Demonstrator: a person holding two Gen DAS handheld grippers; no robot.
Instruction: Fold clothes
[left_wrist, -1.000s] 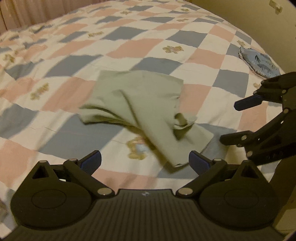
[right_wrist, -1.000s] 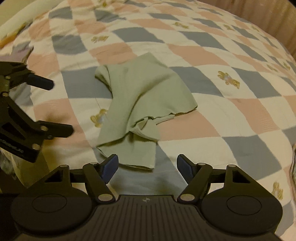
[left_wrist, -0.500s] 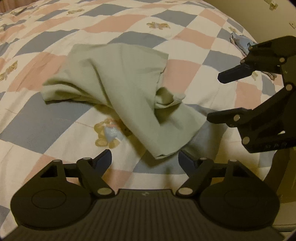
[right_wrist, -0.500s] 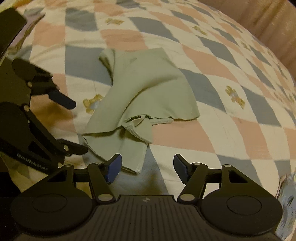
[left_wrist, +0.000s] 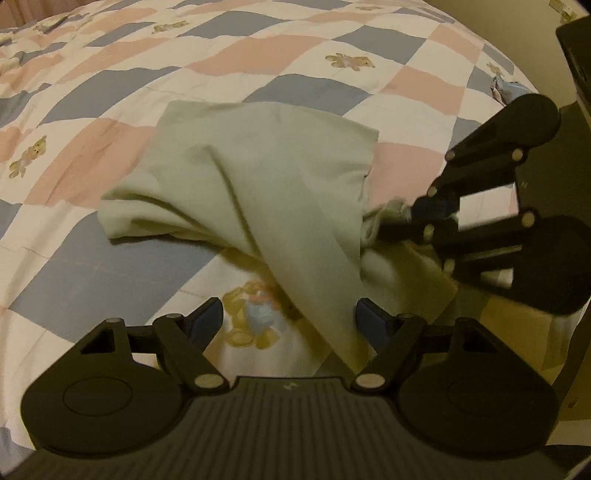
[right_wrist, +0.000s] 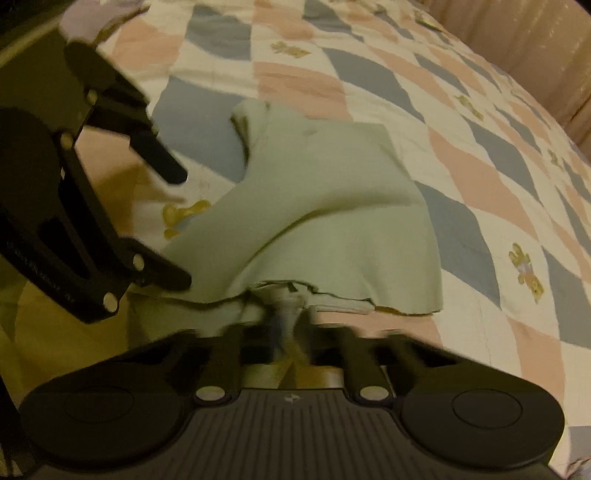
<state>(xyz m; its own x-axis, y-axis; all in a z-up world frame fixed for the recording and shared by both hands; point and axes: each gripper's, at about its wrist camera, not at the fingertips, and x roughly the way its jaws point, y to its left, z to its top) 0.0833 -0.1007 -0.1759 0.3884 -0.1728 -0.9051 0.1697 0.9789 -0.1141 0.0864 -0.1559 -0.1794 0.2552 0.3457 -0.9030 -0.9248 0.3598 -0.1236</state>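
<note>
Mostly we see blur where our right gripper (right_wrist: 291, 317) pinches the near hem of the pale green garment (left_wrist: 266, 192), fingertips drawn together on the cloth. Our left gripper (left_wrist: 290, 319) stands wide, a fold lying between its fingers. Checked quilt (left_wrist: 258, 51) lies open beyond, left and far.
</note>
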